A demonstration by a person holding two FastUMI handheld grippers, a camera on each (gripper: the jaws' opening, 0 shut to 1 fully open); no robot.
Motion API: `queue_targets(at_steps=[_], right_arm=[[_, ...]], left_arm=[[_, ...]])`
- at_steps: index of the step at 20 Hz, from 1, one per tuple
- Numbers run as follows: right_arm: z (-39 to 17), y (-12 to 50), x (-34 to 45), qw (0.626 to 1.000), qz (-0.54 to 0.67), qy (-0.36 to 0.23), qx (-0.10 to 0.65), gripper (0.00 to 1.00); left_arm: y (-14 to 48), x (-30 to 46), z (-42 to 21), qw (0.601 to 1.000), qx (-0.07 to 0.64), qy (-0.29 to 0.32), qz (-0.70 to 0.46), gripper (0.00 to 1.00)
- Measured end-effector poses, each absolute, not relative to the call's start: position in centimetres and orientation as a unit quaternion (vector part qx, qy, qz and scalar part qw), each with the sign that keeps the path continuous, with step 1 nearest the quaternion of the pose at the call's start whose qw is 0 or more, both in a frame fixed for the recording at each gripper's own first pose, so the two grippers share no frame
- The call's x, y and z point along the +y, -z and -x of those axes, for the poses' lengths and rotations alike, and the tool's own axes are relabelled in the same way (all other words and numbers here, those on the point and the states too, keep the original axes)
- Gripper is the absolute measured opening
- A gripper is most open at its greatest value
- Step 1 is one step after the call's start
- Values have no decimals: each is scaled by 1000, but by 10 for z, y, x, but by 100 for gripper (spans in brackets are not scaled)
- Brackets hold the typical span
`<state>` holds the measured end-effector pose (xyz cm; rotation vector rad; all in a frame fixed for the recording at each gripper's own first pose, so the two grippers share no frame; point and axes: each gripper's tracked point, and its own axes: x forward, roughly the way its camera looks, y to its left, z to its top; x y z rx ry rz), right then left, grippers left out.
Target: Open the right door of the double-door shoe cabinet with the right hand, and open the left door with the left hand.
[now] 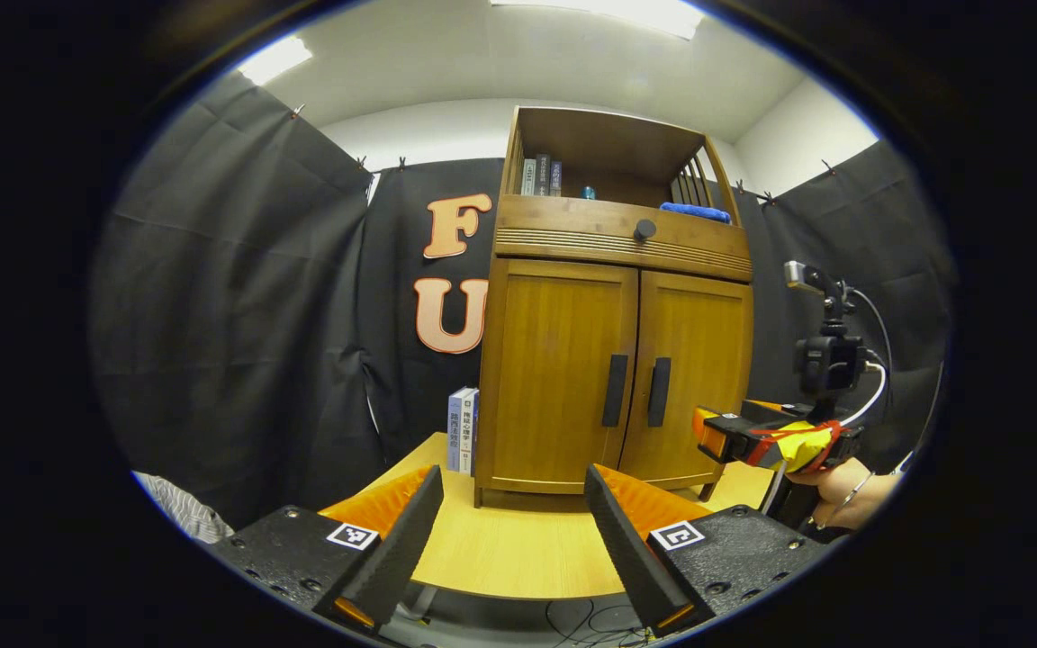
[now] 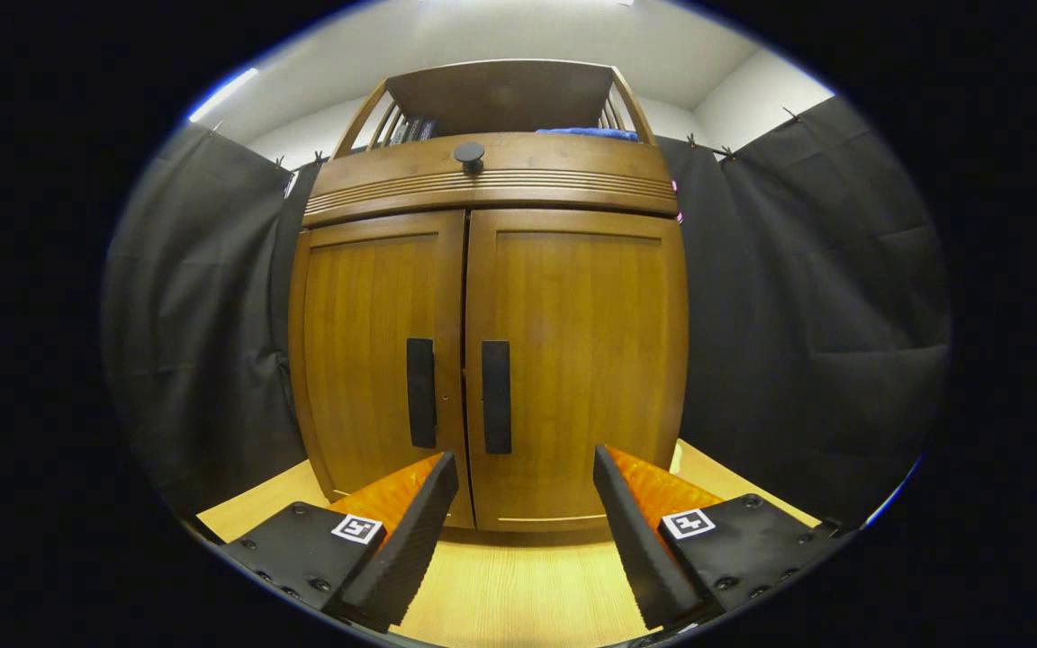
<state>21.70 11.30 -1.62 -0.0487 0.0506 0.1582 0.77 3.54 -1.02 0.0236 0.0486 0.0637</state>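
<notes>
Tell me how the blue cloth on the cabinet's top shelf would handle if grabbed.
The blue cloth lies flat and sagging on the shelf, so it is probably floppy and light. It would likely drape from a pinch rather than hold its shape, and it looks unlikely to roll.

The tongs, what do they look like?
Each of the tongs has two wedge-shaped ribbed fingers on black bolted blocks with square black-and-white markers. The right tongs carry yellow and red tape, a black camera and a white cable.

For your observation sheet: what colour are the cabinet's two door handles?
Black door handles, clearest in the right gripper view.
</notes>
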Motion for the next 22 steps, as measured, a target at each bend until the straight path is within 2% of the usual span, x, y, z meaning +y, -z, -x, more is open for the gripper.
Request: queue_targets(at_steps=[5,6,7,8,10,12,13,14,16,19,20,21,22], right_arm=[[-260,16,130,996,33,-81,28,98],[-268,16,134,996,36,-82,27,94],[-277,16,138,995,38,-83,28,94],[-287,17,142,995,38,-83,31,98],[-306,20,149,995,31,-86,40,94],[-324,22,154,995,19,-88,48,98],[-333,24,155,995,18,-85,53,97],[-342,27,155,995,20,-83,58,96],[-356,33,156,994,28,-80,66,94],[-370,38,158,993,41,-82,74,82],[-372,38,159,993,42,-83,75,82],[-376,38,160,992,43,-84,78,73],[-379,39,160,992,43,-84,79,76]], left_arm=[[14,48,-19,999,27,-44,-12,92],[15,51,-20,998,28,-47,-12,92],[14,53,-22,998,28,-49,-12,95],[14,54,-24,998,28,-51,-13,95],[16,58,-24,998,29,-55,-12,92],[17,62,-23,998,30,-61,-11,95],[19,63,-23,997,32,-64,-11,92],[20,65,-22,997,33,-66,-10,95],[20,70,-19,997,34,-73,-10,95],[21,72,-20,996,36,-80,-9,95],[22,73,-20,996,36,-82,-10,95],[21,76,-19,996,36,-84,-11,95],[21,77,-18,996,36,-85,-13,95]])
